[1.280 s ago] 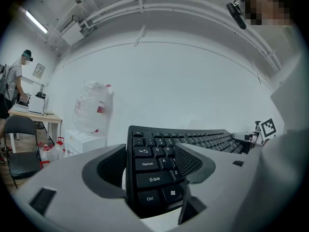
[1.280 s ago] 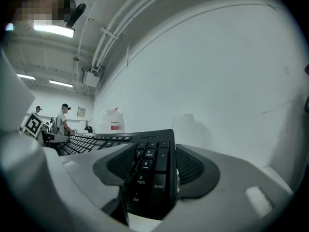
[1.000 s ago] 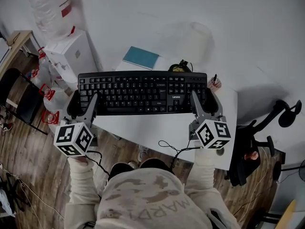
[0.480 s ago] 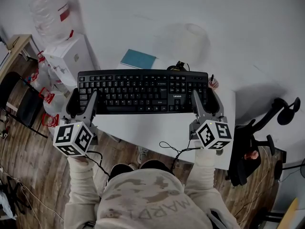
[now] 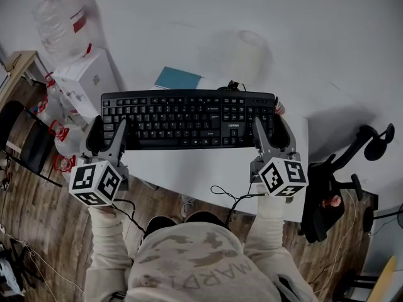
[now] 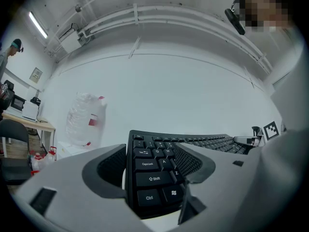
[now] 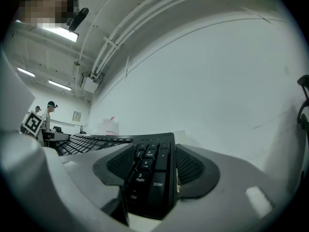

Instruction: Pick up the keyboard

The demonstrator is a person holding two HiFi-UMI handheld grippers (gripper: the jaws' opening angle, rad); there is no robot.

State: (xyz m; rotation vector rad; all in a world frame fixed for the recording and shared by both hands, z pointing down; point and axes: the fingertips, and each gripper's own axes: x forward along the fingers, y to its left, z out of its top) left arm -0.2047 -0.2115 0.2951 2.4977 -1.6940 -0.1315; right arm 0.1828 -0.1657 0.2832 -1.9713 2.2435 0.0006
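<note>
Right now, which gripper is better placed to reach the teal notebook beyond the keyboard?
Left. The left gripper clamps the keyboard at its left end, nearer the teal notebook; the right gripper grips the far end. Either would have to let go first.

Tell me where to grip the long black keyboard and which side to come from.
Grip the long black keyboard at its two short ends, coming in level from its near long edge. It is wide, thin and rigid, so one central hold would probably let it tip. The left gripper and the right gripper are clamped that way, by the Ctrl and Enter keys.
</note>
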